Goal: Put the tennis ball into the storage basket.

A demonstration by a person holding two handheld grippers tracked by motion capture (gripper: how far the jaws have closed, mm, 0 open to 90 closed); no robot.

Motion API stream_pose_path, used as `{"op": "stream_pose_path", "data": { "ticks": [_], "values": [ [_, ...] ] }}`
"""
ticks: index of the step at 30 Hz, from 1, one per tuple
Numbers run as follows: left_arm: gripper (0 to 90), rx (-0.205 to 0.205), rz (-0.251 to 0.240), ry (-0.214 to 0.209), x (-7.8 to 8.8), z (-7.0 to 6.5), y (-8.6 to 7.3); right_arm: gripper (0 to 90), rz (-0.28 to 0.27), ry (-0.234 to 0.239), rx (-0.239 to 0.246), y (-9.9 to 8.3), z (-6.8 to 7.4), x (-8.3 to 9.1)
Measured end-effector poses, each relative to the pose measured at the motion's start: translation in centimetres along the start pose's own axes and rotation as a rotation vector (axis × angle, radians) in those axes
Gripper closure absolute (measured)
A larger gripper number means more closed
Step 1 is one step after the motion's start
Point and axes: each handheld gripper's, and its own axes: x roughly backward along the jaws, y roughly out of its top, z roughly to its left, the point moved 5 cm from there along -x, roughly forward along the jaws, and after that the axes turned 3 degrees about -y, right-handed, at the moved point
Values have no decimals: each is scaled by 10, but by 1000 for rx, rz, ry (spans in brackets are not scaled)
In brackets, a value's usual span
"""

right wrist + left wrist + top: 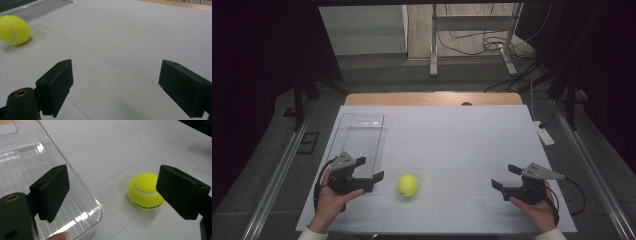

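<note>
Left side of the tabletop (452, 135): clear plastic tray (359, 131), long, ribbed floor, empty, running front to back. Left claw (371, 170) sits over the tray's near end w/ jaws spread wide, nothing between them; in the left gripper view one jaw hangs over the tray's rounded corner, the other over bare white surface. Tennis ball (408, 185), yellow, lies on the tabletop just right of the tray's near corner, not touching it, near the left claw and a bit ahead of its jaws. Nothing btwn claw and ball. Further right, plain white sheet w/ faint seams. Right claw (504, 177), well apart from the ball, jaws released and wide, nothing in them, pointing toward the ball. White power strip (544, 133) off the right edge.
</note>
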Motion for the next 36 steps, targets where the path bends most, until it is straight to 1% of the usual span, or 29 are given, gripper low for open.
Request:
{"op": "stream_pose_path", "data": {
  "ticks": [6, 11, 17, 22, 36],
  "values": [
    [130, -11, 18, -8, -4, -4, 3, 128, 2, 0, 0, 0, 0, 0],
    [130, -13, 35, -16, -7, -7, 5, 128, 2, -1, 0, 0, 0, 0],
    [130, -29, 57, -25, -12, -12, 8, 128, 3, -1, 2, 0, 0, 0],
    [130, -28, 70, -31, -15, -14, 8, 128, 2, -3, 1, 0, -1, 0],
    [130, -47, 117, -55, -27, -21, 8, 128, 1, -3, 2, -1, -2, 0]
  ]
}}
